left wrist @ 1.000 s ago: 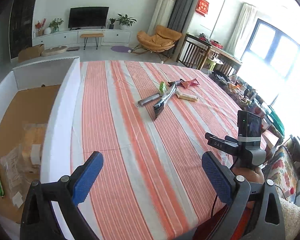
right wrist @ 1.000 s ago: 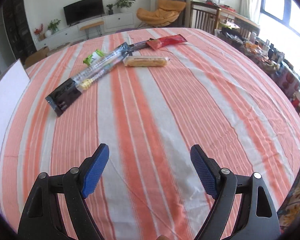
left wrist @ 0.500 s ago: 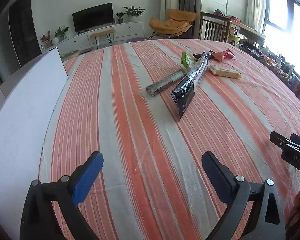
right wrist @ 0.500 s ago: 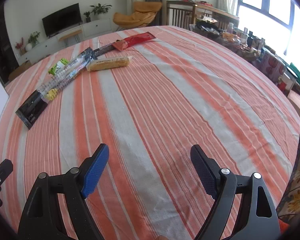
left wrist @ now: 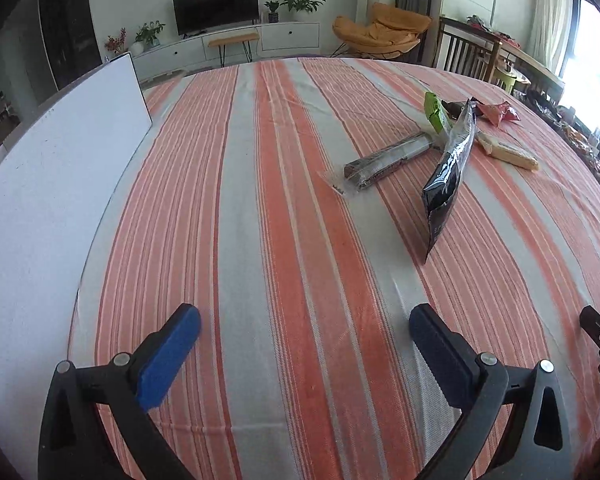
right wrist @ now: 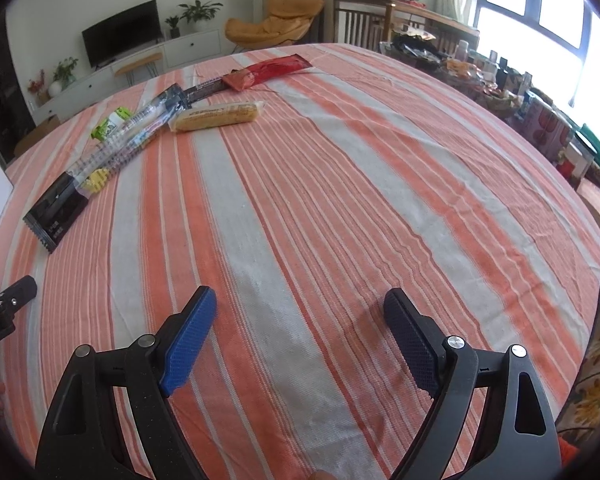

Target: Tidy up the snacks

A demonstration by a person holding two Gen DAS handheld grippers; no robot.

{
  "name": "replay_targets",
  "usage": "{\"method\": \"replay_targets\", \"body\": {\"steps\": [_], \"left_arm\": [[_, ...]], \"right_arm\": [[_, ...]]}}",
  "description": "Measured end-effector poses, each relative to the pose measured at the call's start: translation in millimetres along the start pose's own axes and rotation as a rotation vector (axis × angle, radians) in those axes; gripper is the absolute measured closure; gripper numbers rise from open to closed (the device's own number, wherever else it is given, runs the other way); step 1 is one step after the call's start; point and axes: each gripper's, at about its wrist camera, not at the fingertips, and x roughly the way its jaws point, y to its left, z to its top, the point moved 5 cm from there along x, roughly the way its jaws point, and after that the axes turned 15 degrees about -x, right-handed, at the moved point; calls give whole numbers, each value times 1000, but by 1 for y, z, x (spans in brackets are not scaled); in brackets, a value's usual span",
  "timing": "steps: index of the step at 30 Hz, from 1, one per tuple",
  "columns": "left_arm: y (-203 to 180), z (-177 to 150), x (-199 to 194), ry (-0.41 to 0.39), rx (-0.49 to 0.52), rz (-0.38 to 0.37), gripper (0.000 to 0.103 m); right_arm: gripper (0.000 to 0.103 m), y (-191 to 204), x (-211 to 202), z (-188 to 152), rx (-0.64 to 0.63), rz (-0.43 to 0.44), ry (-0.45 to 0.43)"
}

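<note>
The left gripper (left wrist: 305,332) stands wide apart over the striped tablecloth (left wrist: 260,208), and nothing is between its blue pads (left wrist: 168,360). Its jaws have just been opening a little more. The right gripper (right wrist: 298,320) is also spread wide above the cloth and has nothing in its grasp; its jaws too have just been opening slightly. Both grippers point down toward the bare cloth in the lower part of their frames.

The snacks lie together in one loose group, well apart from both grippers. In the left wrist view they are in the upper right of the frame: a long black packet (left wrist: 450,172) lies slanted, with its upper end resting over the other items, a dark transparent stick packet (left wrist: 384,158) lies just left of it, a green packet (left wrist: 436,110) is behind them, a red packet (left wrist: 498,112) is further back, and a yellow cake bar (left wrist: 508,151) lies to the right. In the right wrist view the same group is in the upper left of the frame.

A white box wall (left wrist: 48,184) stands along the left edge of the left wrist view, beside the cloth. At the right edge of that view a small part of the other gripper appears.
</note>
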Motion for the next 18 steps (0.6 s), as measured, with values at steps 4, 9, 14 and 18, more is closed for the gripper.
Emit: {"method": "replay_targets", "body": {"steps": [4,9,14,18], "left_arm": [[1,0,0,0,0,0,0],[0,0,0,0,0,0,0],[0,0,0,0,0,1,0],[0,0,0,0,0,1,0]], "right_arm": [[14,0,0,0,0,-1,0],[14,0,0,0,-1,-4,2],[14,1,0,0,-1,-3,2],[14,1,-1,1,-4,0,-1]]}}
